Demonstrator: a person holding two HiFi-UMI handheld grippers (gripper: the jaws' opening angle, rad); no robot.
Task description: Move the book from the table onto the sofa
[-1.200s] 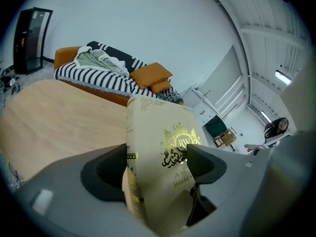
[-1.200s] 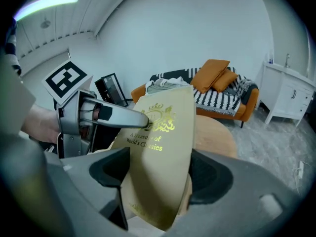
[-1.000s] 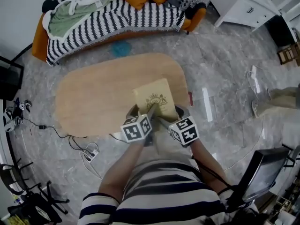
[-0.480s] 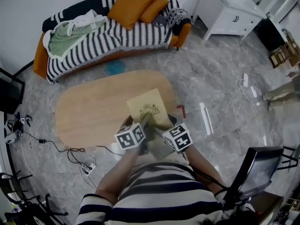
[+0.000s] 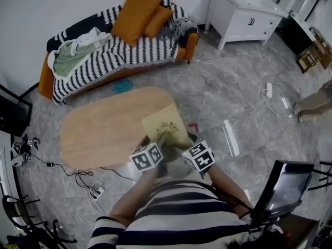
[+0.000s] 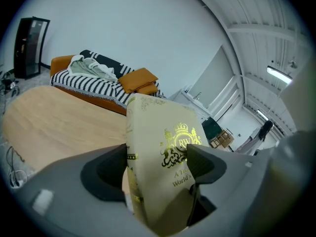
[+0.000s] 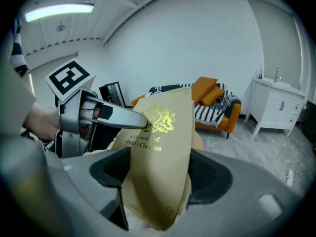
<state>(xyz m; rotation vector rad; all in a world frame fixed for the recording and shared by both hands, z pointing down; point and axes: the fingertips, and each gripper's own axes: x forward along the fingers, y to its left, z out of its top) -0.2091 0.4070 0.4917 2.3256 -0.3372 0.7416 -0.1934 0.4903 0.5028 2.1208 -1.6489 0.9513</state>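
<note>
A cream book with a gold crest is held up above the near right end of the oval wooden table. My left gripper is shut on its near edge, the book wedged between both jaws. My right gripper is shut on the same book from the other side. The left gripper's metal finger lies across the cover. The orange sofa, draped in a black-and-white striped throw, stands beyond the table by the wall.
On the sofa lie a green-white garment at the left and orange cushions at the right. A white cabinet stands at the back right. Cables and a power strip lie on the marble floor left of me.
The book stays gripped in both grippers. The view has shifted so the sofa and table sit lower and nearer in the frame, and the book now hangs over the table's right end.
</note>
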